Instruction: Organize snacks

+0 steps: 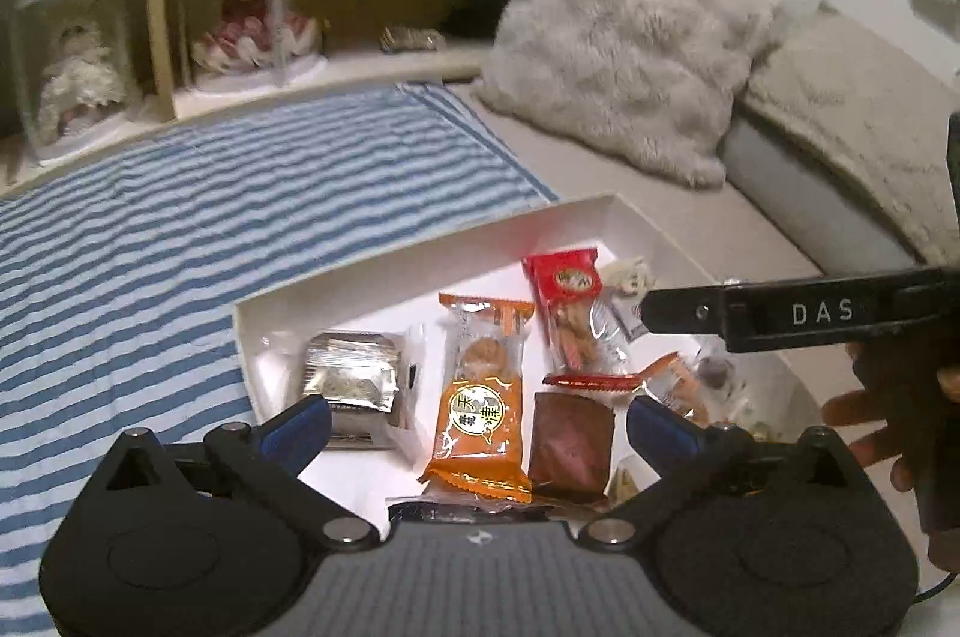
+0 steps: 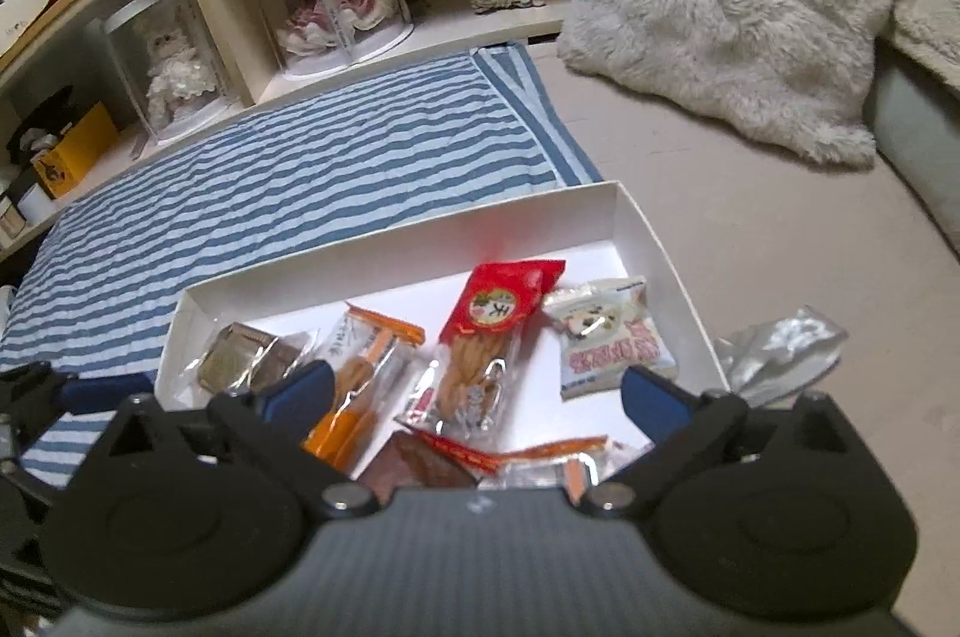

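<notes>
Both tools empty, jaws spread wide: left tool, right tool. White box sits on the bed just ahead of both, snack packs loose inside. Silver pack lies outside the box, beside the right tool's right finger. Likely next step: right tool grabs it. Approach low, pinch the flat middle, don't crush, drop it in a free corner.
</notes>
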